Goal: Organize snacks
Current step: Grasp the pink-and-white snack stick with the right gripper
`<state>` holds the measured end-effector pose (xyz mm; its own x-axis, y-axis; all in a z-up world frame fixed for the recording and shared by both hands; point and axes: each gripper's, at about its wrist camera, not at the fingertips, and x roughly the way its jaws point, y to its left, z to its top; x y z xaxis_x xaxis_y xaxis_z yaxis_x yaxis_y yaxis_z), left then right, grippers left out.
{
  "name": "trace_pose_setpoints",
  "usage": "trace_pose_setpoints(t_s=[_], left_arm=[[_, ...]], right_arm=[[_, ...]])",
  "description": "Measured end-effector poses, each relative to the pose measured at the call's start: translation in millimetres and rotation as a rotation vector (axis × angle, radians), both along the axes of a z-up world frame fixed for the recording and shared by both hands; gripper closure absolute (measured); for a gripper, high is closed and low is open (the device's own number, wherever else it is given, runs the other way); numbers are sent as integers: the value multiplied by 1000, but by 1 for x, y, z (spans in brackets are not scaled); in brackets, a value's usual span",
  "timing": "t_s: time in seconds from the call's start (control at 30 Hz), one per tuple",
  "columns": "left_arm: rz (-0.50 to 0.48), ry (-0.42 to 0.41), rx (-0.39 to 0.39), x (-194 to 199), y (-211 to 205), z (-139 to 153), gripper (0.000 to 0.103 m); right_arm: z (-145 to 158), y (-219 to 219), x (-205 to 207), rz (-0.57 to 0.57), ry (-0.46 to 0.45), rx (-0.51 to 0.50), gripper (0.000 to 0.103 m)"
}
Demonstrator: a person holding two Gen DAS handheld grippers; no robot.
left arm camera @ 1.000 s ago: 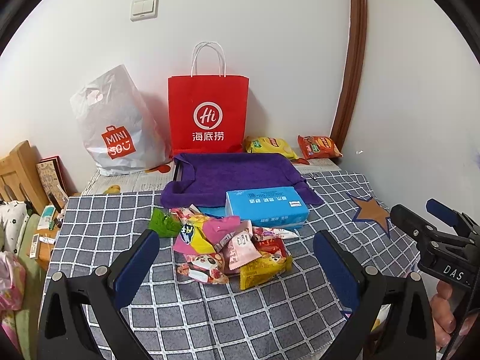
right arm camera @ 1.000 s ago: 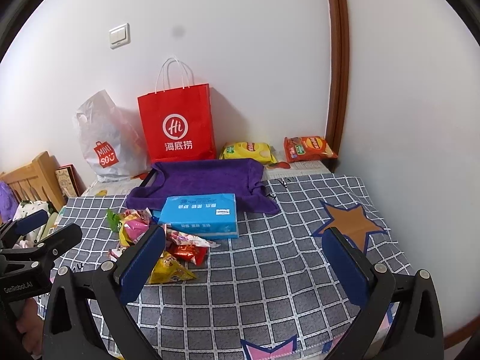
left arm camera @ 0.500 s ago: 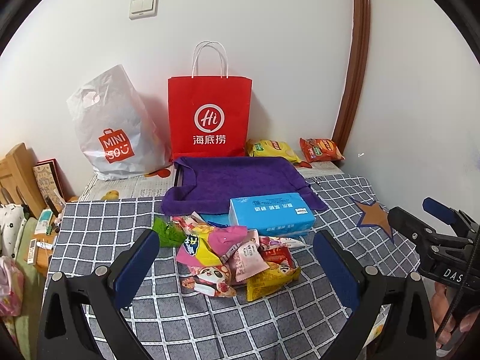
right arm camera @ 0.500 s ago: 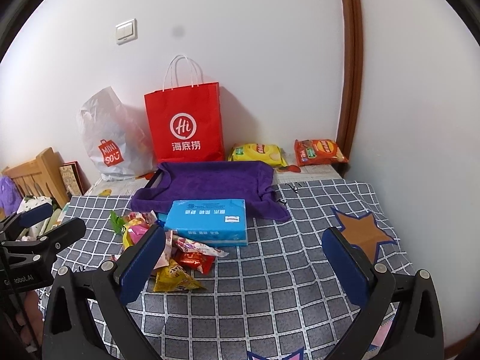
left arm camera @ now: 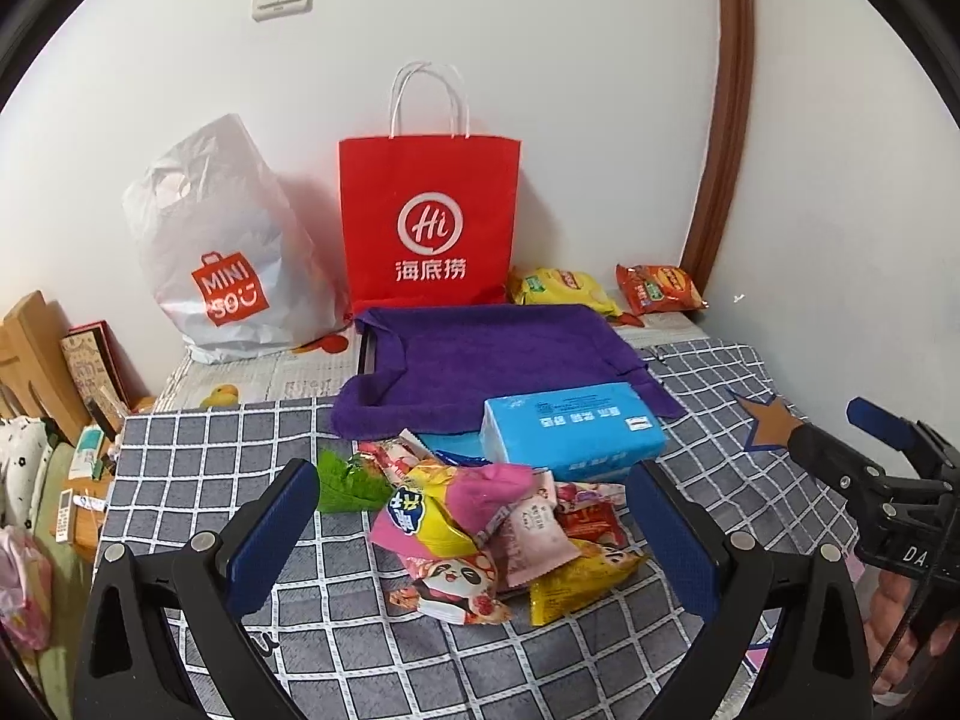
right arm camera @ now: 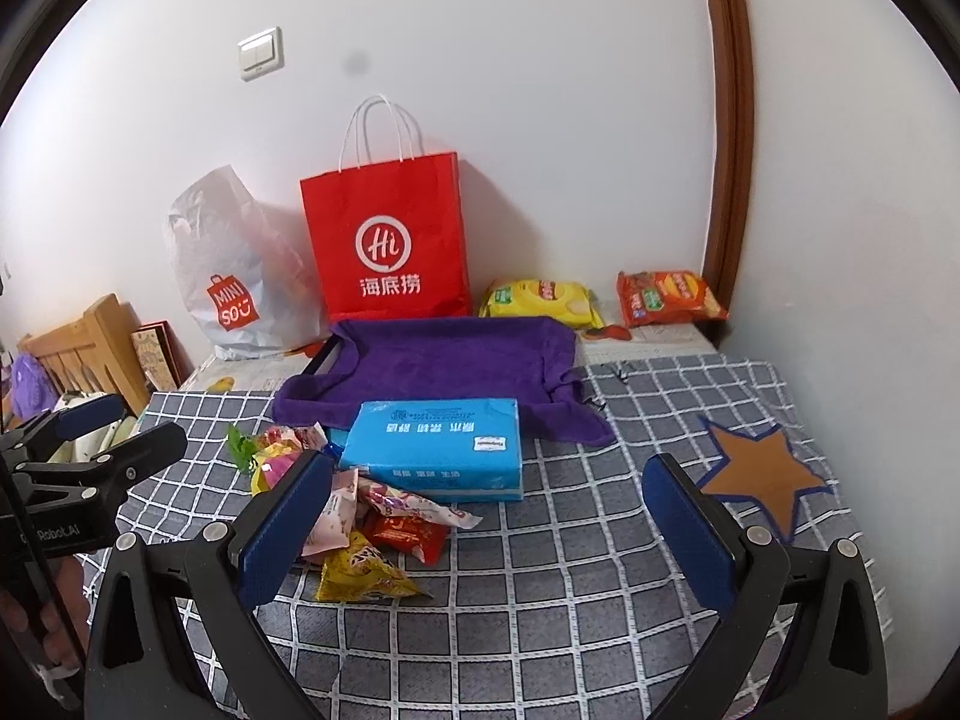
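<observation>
Left gripper (left arm camera: 474,531): jaws spread wide, holding nothing; raised above the checked cloth (left arm camera: 384,654).
Right gripper (right arm camera: 489,519): jaws spread wide, holding nothing; raised above the same cloth, to the right of the pile.
Snack pile (left arm camera: 498,534): loose packets heaped on the cloth, lying between the left gripper's fingers as seen from the left wrist; not touched by either finger. From the right wrist, the pile sits beside and partly behind the right gripper's left finger (right arm camera: 282,531).
Tissue pack (left arm camera: 570,429): blue, just behind the pile, its front edge touching the packets.
Purple towel (left arm camera: 486,354): spread over a tray behind the tissue pack.
Red bag (left arm camera: 429,222): upright against the wall.
White bag (left arm camera: 222,252): left of the red bag.
Far packets: a yellow one (left arm camera: 561,288) and an orange one (left arm camera: 657,288) near the wall, well apart from both grippers.
</observation>
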<state>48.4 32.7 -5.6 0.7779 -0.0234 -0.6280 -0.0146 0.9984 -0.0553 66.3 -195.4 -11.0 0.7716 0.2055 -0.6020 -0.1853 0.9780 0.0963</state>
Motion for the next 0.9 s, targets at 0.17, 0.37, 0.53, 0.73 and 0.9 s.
trace_pose_setpoints(t_s=[0.17,0.37,0.53,0.73,0.9], left_arm=[[25,33,5,14,13,-17,1],[83,87,-1,28,36,-40,2],[109,120,6,34,51,-54,2],[117,144,-16,41,66,-64,2],[120,162,-29,50,72,-71,2]], right_arm=[[-23,7,12,31,48,9,5],[-54,24,26,56,94,-20,17],[-77,37,50,116,148,-17,24],[-96,52,81,240,231,7,30],[-111,67,99,292,281,-25,30]])
